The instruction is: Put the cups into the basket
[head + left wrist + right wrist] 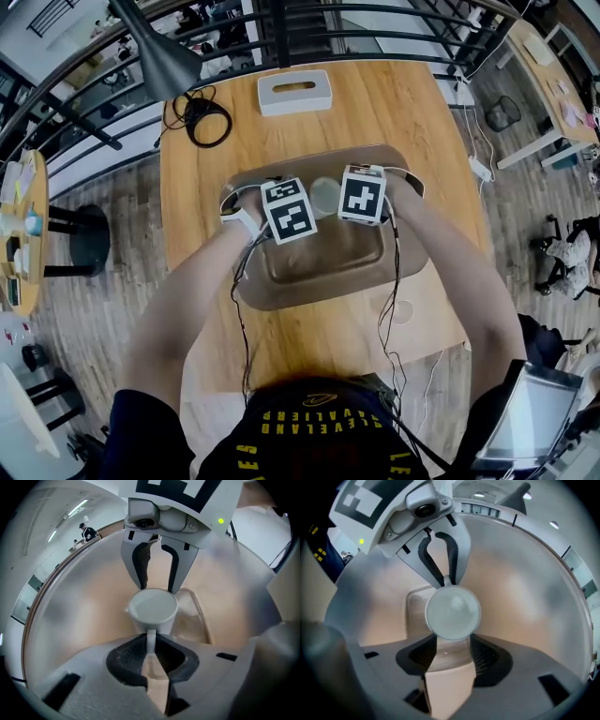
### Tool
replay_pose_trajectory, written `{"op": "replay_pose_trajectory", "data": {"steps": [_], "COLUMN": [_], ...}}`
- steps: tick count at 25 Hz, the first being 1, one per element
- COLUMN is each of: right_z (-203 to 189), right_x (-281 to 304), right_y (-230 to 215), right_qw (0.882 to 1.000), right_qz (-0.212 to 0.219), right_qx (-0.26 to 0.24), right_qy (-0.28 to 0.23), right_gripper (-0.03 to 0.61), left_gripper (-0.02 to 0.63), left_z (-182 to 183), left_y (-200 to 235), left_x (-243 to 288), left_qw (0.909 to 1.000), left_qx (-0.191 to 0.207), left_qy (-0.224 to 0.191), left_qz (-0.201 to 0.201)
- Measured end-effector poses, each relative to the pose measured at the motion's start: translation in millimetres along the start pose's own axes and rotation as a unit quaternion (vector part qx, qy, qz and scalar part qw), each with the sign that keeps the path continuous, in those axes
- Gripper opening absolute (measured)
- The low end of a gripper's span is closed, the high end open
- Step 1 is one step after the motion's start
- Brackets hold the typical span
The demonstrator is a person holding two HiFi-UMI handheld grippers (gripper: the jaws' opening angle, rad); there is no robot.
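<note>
Only one cup shows: a whitish, frosted cup [323, 195] between my two grippers, over the far part of the brown oval basket [281, 281]. In the left gripper view the cup [153, 609] turns its thin handle [151, 637] toward me, and my left gripper [151, 645] is shut on that handle. My right gripper [450, 646] is shut on the cup's body [452, 611] from the opposite side, jaws wide. Each gripper faces the other across the cup: the right gripper [157, 581] and the left gripper [446, 576]. In the head view the marker cubes [289, 211] hide the fingertips.
The basket lies mid-table on the wooden table [375, 112]. A white tissue box [294, 92] stands at the far edge, a coil of black cable [206, 117] at the far left, a lamp shade [159, 47] above it. A railing runs behind the table.
</note>
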State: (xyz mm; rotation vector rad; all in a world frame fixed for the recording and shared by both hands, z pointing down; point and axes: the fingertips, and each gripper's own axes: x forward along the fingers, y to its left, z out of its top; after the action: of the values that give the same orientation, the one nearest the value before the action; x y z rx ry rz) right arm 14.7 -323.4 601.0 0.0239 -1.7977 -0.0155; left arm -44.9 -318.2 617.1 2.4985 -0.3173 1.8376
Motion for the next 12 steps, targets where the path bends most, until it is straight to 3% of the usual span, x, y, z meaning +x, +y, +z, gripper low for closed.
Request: {"op": "replay_pose_trajectory", "data": {"steps": [12], "right_z": [-3.2], "right_x": [31.9], "right_y": [-2.6], "right_qw": [0.999], "right_qz": [-0.006], "right_qx": [-0.029], "right_qy": [0.016], "right_gripper": [0.225], "left_gripper": [0.061], "left_z": [-13.5], "left_y": [-7.6], "left_x": [40.3], "left_qw": [0.9994], "left_qx": [-0.024], "left_qy": [0.018], "left_qz": [-0.019]}}
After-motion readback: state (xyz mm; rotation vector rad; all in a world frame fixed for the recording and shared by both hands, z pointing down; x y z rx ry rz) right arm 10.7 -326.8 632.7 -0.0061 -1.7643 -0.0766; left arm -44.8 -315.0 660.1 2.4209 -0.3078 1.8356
